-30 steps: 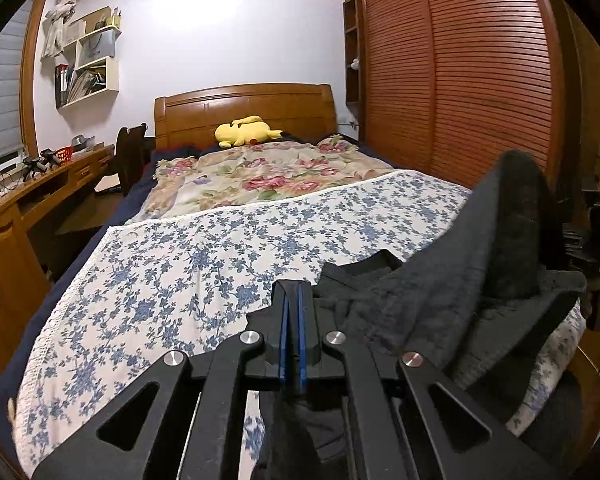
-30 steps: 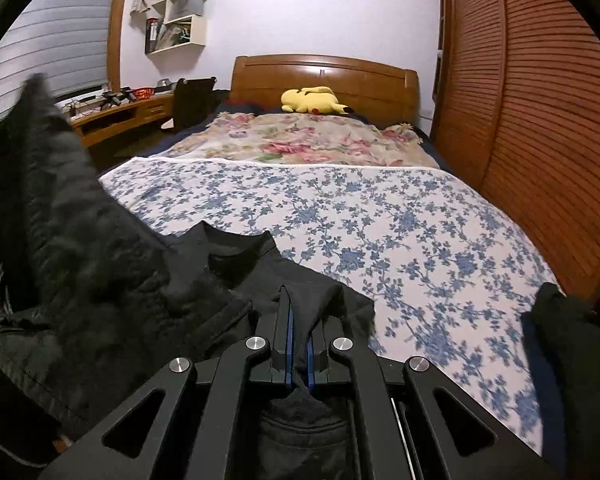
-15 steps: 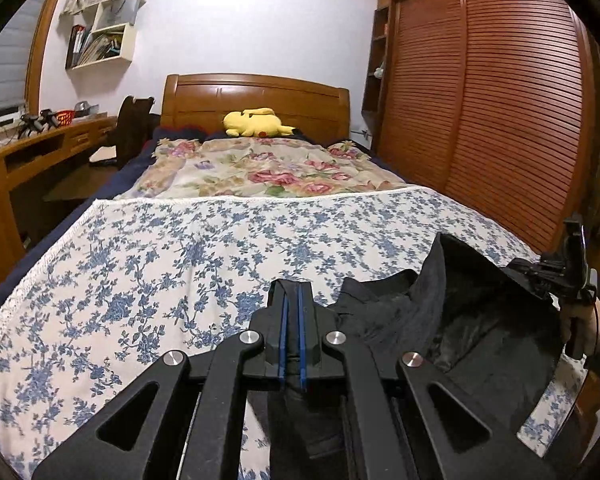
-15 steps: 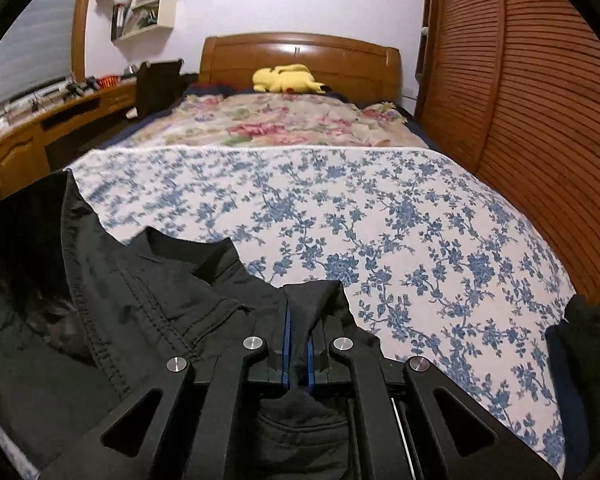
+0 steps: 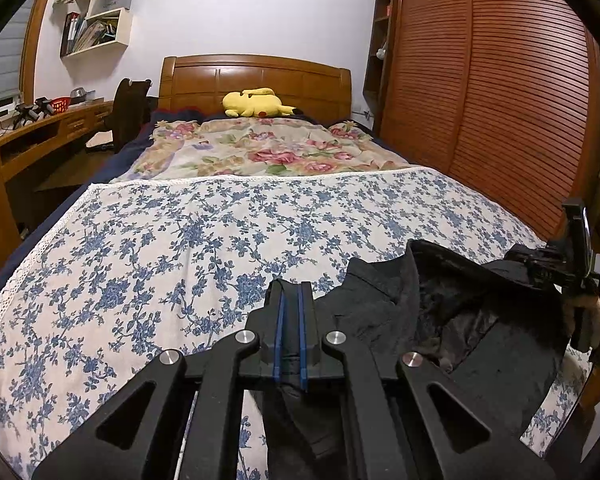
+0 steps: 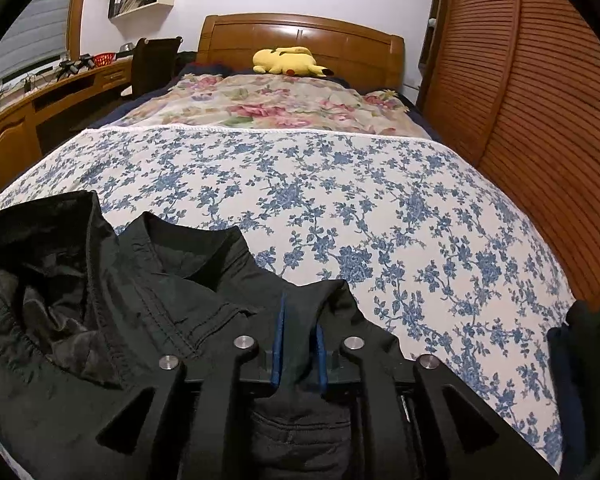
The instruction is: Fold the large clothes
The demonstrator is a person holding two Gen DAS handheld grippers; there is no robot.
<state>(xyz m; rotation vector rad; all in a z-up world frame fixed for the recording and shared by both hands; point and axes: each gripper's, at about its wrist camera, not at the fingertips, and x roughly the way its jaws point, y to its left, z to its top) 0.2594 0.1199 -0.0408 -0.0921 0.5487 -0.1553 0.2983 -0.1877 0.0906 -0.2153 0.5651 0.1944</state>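
Left tongs [image 5: 291,300]: blue-padded fingers pressed together on a fold of the black jacket [image 5: 480,320]. The cloth runs up between the pads and hangs below them toward the camera. No gap is visible beyond the fabric itself.

Right tongs [image 6: 300,320]: jaws opening. A fold of the same jacket sits between the blue pads and drapes over their tips. The pads stand clearly apart, and the cloth between them looks slack rather than squeezed.

Jacket position: it lies on the near end of the bed, on the blue-flowered bedspread [image 5: 188,240]. Seen from the left tongs, the bulk spreads to their right, with the collar and dark lining turned up. It reaches across to the right tongs and the hand [image 5: 588,312] holding them at the frame edge. Seen from the right tongs, the garment spreads to their left, collar open and stitched seams showing. Bare bedspread lies ahead of and to the right of the fingers.

Further ahead of both tongs is a rose-patterned quilt [image 6: 268,104]. A yellow plush toy [image 6: 288,60] lies beyond it, against the wooden headboard [image 6: 300,36]. Louvred wardrobe doors [image 5: 500,100] stand to the right of the bed. A wooden desk [image 5: 40,132] and a wall shelf [image 5: 96,24] are to the left.
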